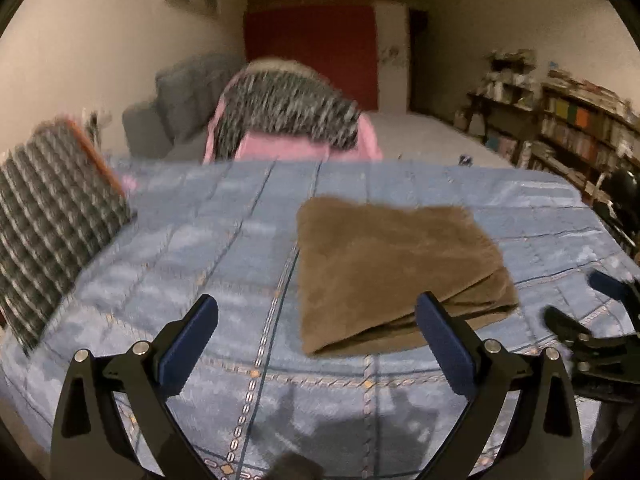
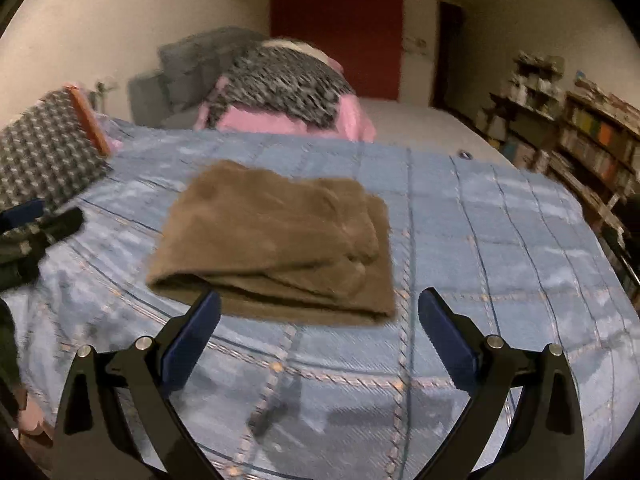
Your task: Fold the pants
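Observation:
The brown pants (image 1: pixel 396 268) lie folded into a thick rectangle on the blue quilted bedspread (image 1: pixel 200 248). In the right wrist view the pants (image 2: pixel 276 240) sit centre-left, folded edge toward me. My left gripper (image 1: pixel 316 320) is open and empty, just in front of the pants' left half. My right gripper (image 2: pixel 320 316) is open and empty, hovering above the bedspread (image 2: pixel 480 240) at the pants' near right corner. The right gripper also shows at the right edge of the left wrist view (image 1: pixel 588 300); the left gripper shows at the left edge of the right wrist view (image 2: pixel 44 220).
A checked cushion (image 1: pixel 52 224) leans at the bed's left. A pink and grey-patterned pile (image 1: pixel 288 120) sits beyond the far edge, with a grey sofa (image 1: pixel 180 108) behind it. Bookshelves (image 1: pixel 568 128) line the right wall.

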A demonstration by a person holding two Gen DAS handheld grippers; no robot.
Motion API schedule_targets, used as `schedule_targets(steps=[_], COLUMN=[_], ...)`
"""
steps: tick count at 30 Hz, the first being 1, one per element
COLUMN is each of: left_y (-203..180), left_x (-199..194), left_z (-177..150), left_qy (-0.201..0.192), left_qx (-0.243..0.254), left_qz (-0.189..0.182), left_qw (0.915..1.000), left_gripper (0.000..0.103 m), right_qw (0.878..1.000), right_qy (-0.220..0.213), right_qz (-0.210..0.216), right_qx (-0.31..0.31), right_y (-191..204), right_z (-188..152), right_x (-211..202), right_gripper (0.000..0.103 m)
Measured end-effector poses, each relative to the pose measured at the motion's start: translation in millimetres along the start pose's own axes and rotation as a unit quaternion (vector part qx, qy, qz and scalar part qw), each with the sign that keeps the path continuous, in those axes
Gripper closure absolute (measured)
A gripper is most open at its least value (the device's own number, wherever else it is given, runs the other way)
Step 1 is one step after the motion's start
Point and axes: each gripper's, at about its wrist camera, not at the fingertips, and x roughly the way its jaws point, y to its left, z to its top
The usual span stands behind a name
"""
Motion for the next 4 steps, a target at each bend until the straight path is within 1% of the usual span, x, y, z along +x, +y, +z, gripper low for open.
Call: schedule_targets(steps=[1, 2, 3, 4], left_y=[9.3, 23.5, 37.5, 56.8], left_x=[15.4, 38.2, 60.7, 88.6], left_z=[-2.5, -6.4, -10.6, -17.1], left_qy=[0.02, 0.051, 0.08, 0.111], left_qx=[-0.012, -0.032, -0.05, -0.075], left_qz=[0.014, 0.021, 0.029, 0.055], left_qw=[0.9996, 0.9979, 0.9951, 0.9895], left_gripper=[0.005, 0.005, 0.005, 0.005], right_qw=[1.0, 0.999, 0.997, 0.996], right_qy=[0.015, 0.031, 0.053, 0.064], right_qz=[-0.006, -0.013, -0.03, -0.044], right_qx=[0.01, 0.021, 0.039, 0.051], right_y=[-6.9, -15.2, -29.1, -38.9], right_z=[-6.6, -14.2, -24.6, -31.3], right_x=[9.0, 19.4, 34.5, 43.7], right_gripper=[0.003, 0.003, 0.003, 0.003])
